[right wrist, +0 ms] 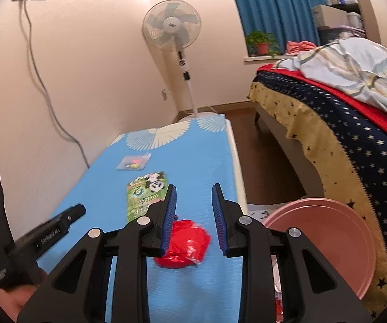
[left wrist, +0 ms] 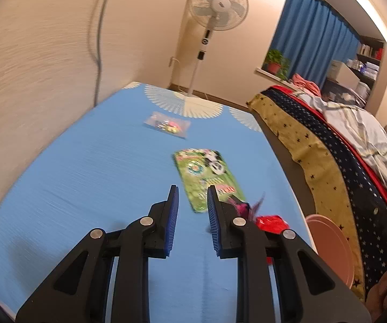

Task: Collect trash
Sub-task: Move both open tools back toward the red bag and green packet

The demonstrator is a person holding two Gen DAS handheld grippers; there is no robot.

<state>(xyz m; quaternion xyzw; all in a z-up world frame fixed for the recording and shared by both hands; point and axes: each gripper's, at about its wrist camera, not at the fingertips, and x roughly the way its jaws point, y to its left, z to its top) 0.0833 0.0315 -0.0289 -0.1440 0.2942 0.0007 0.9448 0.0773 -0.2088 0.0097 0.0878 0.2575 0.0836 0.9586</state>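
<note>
Warm, yellowish indoor light fills both views, moderately bright, tinting the pale textured wall (left wrist: 32, 62) peach. A bright band glares along the ceiling edge at upper right in the left wrist view. That view is smeared by motion blur, strongest on the wall and the blue cloth-covered worktop (left wrist: 85, 177). Fisheye distortion bends the edges, and dark vignetting fills the corners.

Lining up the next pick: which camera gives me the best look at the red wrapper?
The right wrist view. The red wrapper lies crumpled on the blue mat between the open fingers of the right gripper, almost fully visible. In the left wrist view only a sliver shows behind the left gripper.
</note>
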